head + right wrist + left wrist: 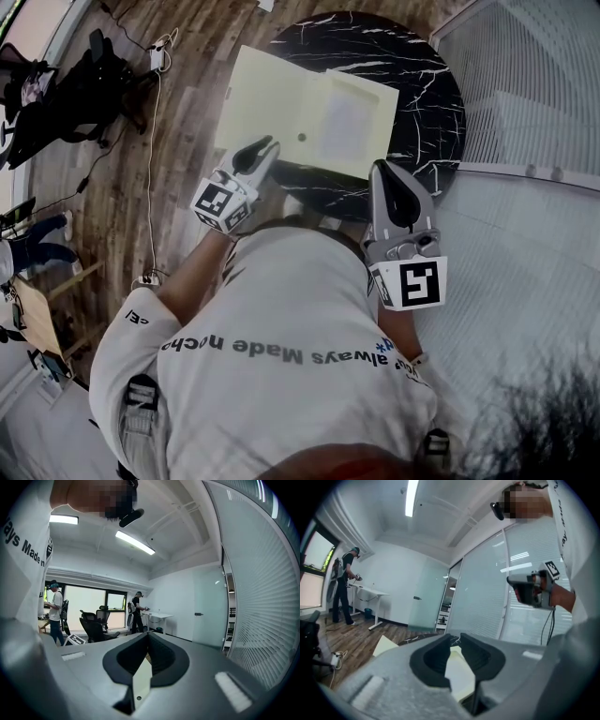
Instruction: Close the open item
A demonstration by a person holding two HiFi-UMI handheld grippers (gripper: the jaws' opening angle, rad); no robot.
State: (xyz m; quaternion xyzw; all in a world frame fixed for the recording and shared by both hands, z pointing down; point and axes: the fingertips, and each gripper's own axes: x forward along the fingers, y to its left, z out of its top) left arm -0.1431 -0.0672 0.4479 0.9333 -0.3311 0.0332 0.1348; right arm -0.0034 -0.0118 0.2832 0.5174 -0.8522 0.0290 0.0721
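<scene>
A pale yellow folder (pixel 272 103) lies spread flat on the round black marble table (pixel 412 66), with a small snap button near its middle. My left gripper (pixel 263 145) rests at the folder's near left edge, its jaws a little apart and nothing pressed between them. In the left gripper view the left gripper (pixel 453 637) shows a narrow gap at its tips, with the folder (pixel 459 672) behind it. My right gripper (pixel 380 167) is at the folder's near right corner with its tips together. Seen in its own view, the right gripper (pixel 148 633) is shut above the folder (pixel 142 679).
A glass partition with blinds (pixel 525 94) runs close along the table's right side. On the wooden floor to the left are an office chair (pixel 84 84) and cables with a power strip (pixel 157 56). People stand at a far desk (pixel 344 583).
</scene>
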